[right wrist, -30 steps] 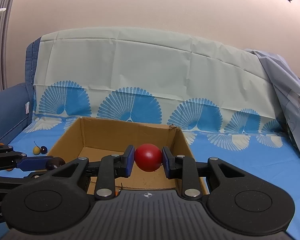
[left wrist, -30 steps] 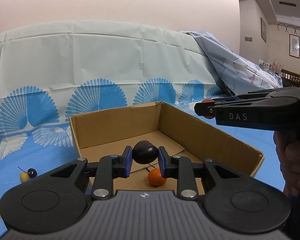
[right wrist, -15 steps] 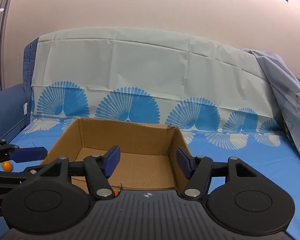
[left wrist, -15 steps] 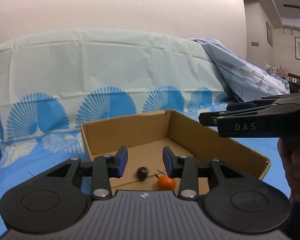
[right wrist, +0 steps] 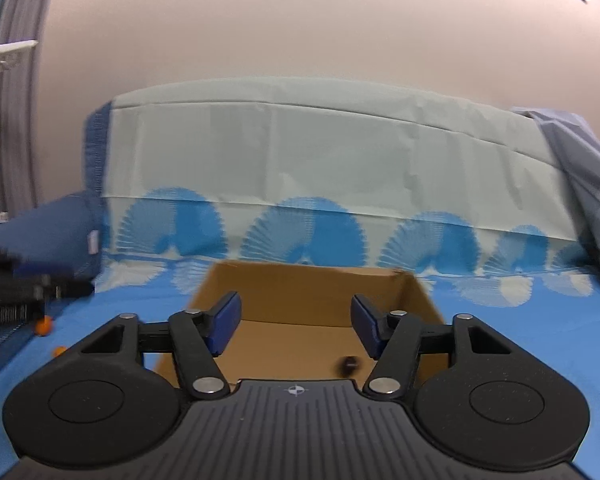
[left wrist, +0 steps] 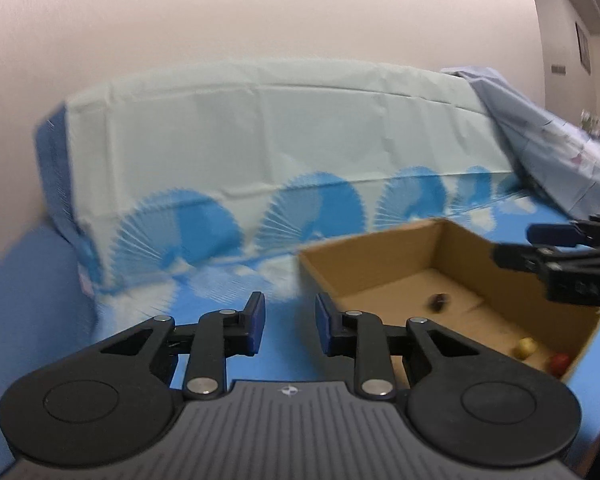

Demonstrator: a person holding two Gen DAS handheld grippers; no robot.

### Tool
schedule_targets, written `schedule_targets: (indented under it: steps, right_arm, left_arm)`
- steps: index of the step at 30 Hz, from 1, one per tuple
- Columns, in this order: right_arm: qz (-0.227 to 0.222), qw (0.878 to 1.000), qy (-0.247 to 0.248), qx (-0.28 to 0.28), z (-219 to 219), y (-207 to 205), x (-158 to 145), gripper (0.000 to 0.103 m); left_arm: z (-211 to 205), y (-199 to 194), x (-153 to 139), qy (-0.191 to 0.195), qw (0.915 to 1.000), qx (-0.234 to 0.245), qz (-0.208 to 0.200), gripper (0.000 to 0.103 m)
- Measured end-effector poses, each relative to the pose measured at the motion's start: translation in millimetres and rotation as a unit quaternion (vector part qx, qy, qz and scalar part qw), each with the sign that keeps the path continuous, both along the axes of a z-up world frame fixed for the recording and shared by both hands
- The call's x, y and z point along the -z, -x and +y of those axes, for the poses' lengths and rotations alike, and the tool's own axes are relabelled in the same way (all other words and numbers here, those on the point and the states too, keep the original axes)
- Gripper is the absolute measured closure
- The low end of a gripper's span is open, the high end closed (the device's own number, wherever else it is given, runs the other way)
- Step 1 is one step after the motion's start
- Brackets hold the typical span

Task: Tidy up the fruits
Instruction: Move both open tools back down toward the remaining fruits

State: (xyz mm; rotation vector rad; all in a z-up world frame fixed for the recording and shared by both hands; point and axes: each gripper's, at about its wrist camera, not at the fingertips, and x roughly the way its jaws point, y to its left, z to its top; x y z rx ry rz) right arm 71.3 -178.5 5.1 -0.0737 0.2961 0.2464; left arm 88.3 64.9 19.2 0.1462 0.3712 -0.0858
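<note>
Blue fan-print cover [right wrist: 340, 184] over a sofa-like seat, plain wall behind; cardboard box [right wrist: 312, 284] sits on the seat, centre of the right wrist view and right-centre of the left.

Left gripper [left wrist: 287, 322]: fingers narrow, nothing between them, have just been closing. It's aimed at bare cover left of the box.
Right gripper [right wrist: 296, 322]: fingers moderately apart, empty, also just closed a little, pointed into the box.

Fruit already in the box: dark fruit [left wrist: 439, 301] on the floor mid-box, yellow fruit [left wrist: 526, 346] and red fruit [left wrist: 559, 363] in the near-right corner. Loose: small orange fruit [right wrist: 43, 326] and a second orange fruit [right wrist: 61, 351] on the cover at the left edge of the right view, under the blurred left gripper.

Risks:
- Both views are motion-blurred; a fast approach on small round fruit over soft fabric likely knocks it rolling off the seat edge.
- Narrow left fingers would push fruit away unless reopened first.
- Grippers sit close together near the box; reaching across could clip each other or shift the light box.

Obstructions: box walls hide some of the floor; draped pale sheet [left wrist: 540, 148] upper right is clear of the work.
</note>
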Motion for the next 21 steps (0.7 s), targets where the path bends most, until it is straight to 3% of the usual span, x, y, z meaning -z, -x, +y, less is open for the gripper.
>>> schedule_targets:
  steps: [3, 5, 7, 10, 16, 21]
  right_arm:
    - [-0.003, 1.0, 0.003, -0.03, 18, 7, 0, 0.061]
    - [-0.003, 0.999, 0.001, -0.052, 29, 10, 0, 0.069]
    - [-0.002, 0.997, 0.001, -0.072, 43, 12, 1, 0.07]
    - [0.005, 0.995, 0.004, -0.1, 65, 14, 4, 0.071]
    - [0.021, 0.986, 0.016, -0.166, 121, 18, 20, 0.071]
    - [0.041, 0.977, 0.023, -0.209, 163, 17, 37, 0.071]
  left_arm:
    - [31, 4, -5, -0.005, 0.9997, -0.025, -0.004, 0.073]
    - [52, 8, 9, 0.009, 0.9983, -0.057, 0.008, 0.073]
    - [66, 3, 14, 0.033, 0.994, -0.097, 0.038, 0.079]
    - [79, 9, 8, 0.072, 0.9893, -0.127, 0.006, 0.079]
    - [85, 8, 5, 0.095, 0.9833, -0.154, -0.016, 0.079]
    - [110, 8, 4, 0.146, 0.9692, -0.196, -0.027, 0.079]
